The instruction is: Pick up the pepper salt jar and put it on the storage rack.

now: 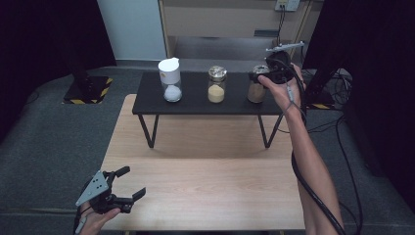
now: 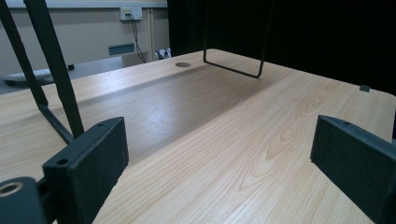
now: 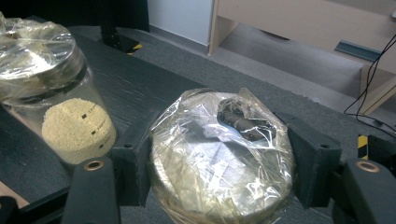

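Right gripper (image 1: pixel 258 77): clamped on the film-wrapped lid of the brown-powder jar (image 1: pixel 256 88), stood at the right end of the black shelf (image 1: pixel 195 105). Left gripper (image 1: pixel 128 185): held with jaws spread wide, nothing between them, low over the near left of the wooden table (image 1: pixel 205 186).

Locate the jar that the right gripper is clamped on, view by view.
High view: the brown-filled jar stands at the right end of the black shelf, by the right gripper.
Left gripper view: not in it.
Right gripper view: its film-wrapped lid, bottom centre between the jaws.
Shared landmark: the yellow-grain jar.
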Demonstrator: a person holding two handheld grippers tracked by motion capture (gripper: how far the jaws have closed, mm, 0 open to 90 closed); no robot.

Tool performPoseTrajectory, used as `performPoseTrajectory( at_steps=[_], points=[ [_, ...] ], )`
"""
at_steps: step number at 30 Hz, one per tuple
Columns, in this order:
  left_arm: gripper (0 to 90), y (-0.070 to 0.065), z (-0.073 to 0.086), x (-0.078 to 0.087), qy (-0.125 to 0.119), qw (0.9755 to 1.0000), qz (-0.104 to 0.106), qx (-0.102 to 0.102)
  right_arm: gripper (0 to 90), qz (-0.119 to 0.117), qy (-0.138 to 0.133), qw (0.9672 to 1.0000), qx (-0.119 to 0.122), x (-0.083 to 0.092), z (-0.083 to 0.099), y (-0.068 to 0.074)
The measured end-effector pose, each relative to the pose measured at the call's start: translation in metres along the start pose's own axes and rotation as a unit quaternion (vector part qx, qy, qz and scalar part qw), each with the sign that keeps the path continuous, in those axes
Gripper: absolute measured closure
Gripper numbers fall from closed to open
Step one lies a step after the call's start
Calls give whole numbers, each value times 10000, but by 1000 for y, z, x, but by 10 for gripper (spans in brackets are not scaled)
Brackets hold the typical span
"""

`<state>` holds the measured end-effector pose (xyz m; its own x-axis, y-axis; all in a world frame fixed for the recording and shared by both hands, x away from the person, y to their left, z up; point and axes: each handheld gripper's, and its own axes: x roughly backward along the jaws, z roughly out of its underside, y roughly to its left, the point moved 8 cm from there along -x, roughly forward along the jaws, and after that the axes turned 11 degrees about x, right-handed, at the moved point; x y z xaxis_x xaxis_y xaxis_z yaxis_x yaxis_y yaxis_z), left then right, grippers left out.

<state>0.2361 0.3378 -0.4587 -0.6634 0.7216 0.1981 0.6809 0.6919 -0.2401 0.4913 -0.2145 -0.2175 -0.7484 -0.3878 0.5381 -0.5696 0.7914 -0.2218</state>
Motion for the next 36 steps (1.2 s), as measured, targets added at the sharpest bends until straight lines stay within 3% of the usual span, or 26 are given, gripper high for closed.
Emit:
performPoseTrajectory(
  at_steps=[28,32,36],
  points=[
    [31,0,0,0,10,10000,2,-15,349,-37,-186,9998,-116,-4,13,-1],
    [31,0,0,0,8,10000,6,-8,251,-113,-235,9995,-181,-4,13,-2],
    [32,-1,0,0,10,10000,8,-13,120,16,-333,9992,-238,-1,11,1]
  ],
)
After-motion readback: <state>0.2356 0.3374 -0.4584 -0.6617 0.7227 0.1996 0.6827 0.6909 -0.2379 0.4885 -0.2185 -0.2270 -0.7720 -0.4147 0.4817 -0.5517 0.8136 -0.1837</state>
